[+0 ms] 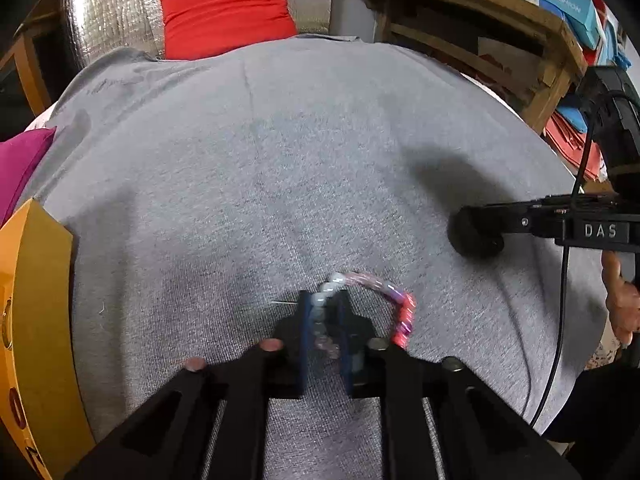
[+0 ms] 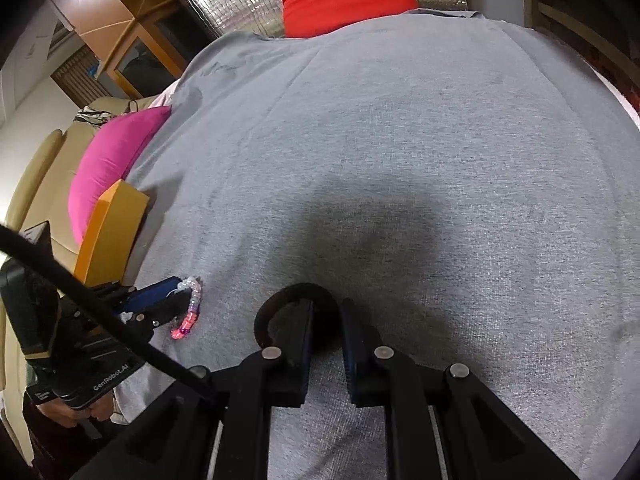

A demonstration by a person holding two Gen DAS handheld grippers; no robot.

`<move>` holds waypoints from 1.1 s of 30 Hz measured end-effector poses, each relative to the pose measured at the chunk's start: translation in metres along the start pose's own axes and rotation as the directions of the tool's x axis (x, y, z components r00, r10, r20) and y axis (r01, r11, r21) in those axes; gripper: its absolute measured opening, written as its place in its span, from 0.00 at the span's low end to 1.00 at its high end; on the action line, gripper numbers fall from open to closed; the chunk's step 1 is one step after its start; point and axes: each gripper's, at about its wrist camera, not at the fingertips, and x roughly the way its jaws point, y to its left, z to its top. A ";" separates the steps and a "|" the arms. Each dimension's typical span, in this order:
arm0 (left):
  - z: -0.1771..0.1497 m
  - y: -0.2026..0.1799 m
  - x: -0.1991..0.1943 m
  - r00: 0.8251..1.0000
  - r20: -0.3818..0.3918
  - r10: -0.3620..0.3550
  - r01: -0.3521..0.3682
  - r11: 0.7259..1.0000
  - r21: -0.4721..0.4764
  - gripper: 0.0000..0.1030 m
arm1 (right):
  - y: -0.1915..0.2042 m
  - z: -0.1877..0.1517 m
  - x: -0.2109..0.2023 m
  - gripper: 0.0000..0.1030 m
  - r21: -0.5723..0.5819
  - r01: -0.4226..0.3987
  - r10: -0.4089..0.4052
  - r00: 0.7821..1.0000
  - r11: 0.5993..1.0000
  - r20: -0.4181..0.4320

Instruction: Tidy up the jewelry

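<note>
Left wrist view: our left gripper (image 1: pixel 325 322) pinches the beaded bracelet (image 1: pixel 370 304).
Right gripper (image 2: pixel 325 330): we clamp a black ring (image 2: pixel 298 294).
Left to do: we judge both unstored; orange box (image 2: pixel 110 232) sits beside our left claw.

Black claws (image 1: pixel 326 312) (image 2: pixel 326 316), blue pads, silver screws, black cable.

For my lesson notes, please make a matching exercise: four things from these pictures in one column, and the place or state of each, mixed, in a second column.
1. beaded bracelet
2. black ring
3. orange box
4. red cushion

a. at the cloth's left edge
b. beyond the cloth's far edge
c. pinched in the left claw
d. pinched in the right claw

Pairs: 1-c, 2-d, 3-a, 4-b
</note>
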 end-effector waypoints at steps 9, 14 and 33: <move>0.005 0.002 -0.022 0.996 0.079 -0.039 0.042 0.999 -0.032 0.07 | 0.003 0.000 0.002 0.15 -0.035 0.043 -0.043 0.999 0.998 0.011; 0.002 0.006 -0.039 0.991 0.128 -0.049 0.057 0.997 -0.058 0.07 | 0.004 0.001 0.003 0.15 -0.037 0.046 -0.045 0.999 0.998 0.014; -0.016 0.019 -0.154 0.933 0.358 -0.038 0.090 0.987 -0.130 0.07 | 0.053 -0.006 -0.027 0.13 -0.087 -0.076 0.087 0.988 0.993 0.125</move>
